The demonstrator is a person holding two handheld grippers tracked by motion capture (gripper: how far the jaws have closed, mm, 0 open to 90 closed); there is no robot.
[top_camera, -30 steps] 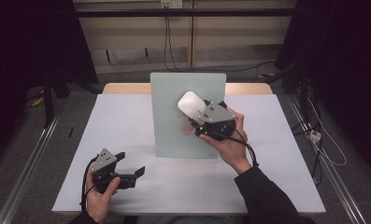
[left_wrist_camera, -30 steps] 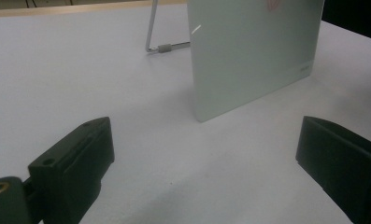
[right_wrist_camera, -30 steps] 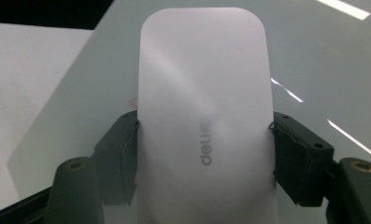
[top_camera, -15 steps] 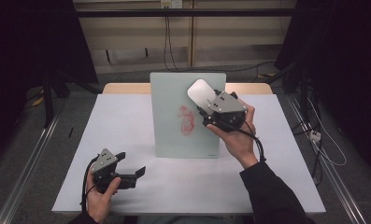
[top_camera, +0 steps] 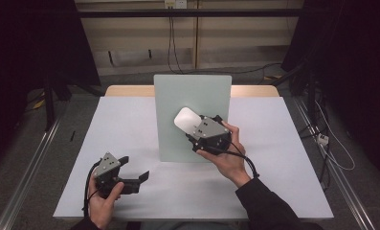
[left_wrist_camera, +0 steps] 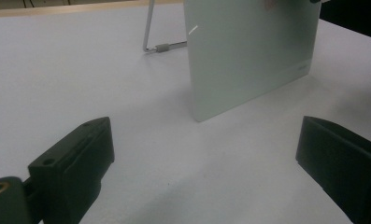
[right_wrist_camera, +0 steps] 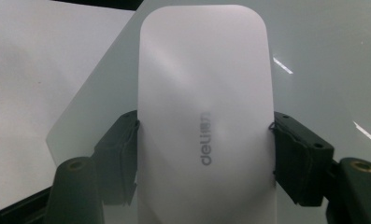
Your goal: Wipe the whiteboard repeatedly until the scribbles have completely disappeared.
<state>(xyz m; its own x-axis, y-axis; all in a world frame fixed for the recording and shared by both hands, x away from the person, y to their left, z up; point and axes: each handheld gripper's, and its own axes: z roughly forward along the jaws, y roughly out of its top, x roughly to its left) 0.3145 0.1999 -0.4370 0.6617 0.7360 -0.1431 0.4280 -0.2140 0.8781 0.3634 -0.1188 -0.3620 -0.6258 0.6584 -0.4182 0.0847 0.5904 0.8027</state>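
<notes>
- The right claw [top_camera: 193,128] is clamped on a white eraser [top_camera: 185,120], a rounded oblong block with grey lettering on its upper face. In the right gripper view the two black jaws press against the eraser's [right_wrist_camera: 205,121] long sides, one on each side.
- The eraser is held against, or just in front of, the face of the pale green board [top_camera: 178,91], which stands upright near the middle of the table [top_camera: 283,158]. Contact between eraser and board cannot be confirmed from the high view, since the gripper body covers the gap.
- The board leans slightly back on a thin wire stand [left_wrist_camera: 150,32], seen behind it in the left gripper view.
- The board's face [right_wrist_camera: 323,42] around the eraser looks clean in the right gripper view. Any marks beneath the eraser are hidden.
- The left claw [top_camera: 132,175] rests low over the table at the near left, well apart from the board. Its jaws stand wide apart and hold nothing, as the left gripper view confirms.
- Step in hand, as judged: wiping the board's face with the eraser, at mid-height on the right half.
- The next move likely calls for even pressure, with the eraser's flat side kept parallel to the board and drawn across any remaining marks.
- Risk, as judged: the board is unsupported in front, so too firm a push could tip it back or slide it. The idle left claw could steady its edge.
</notes>
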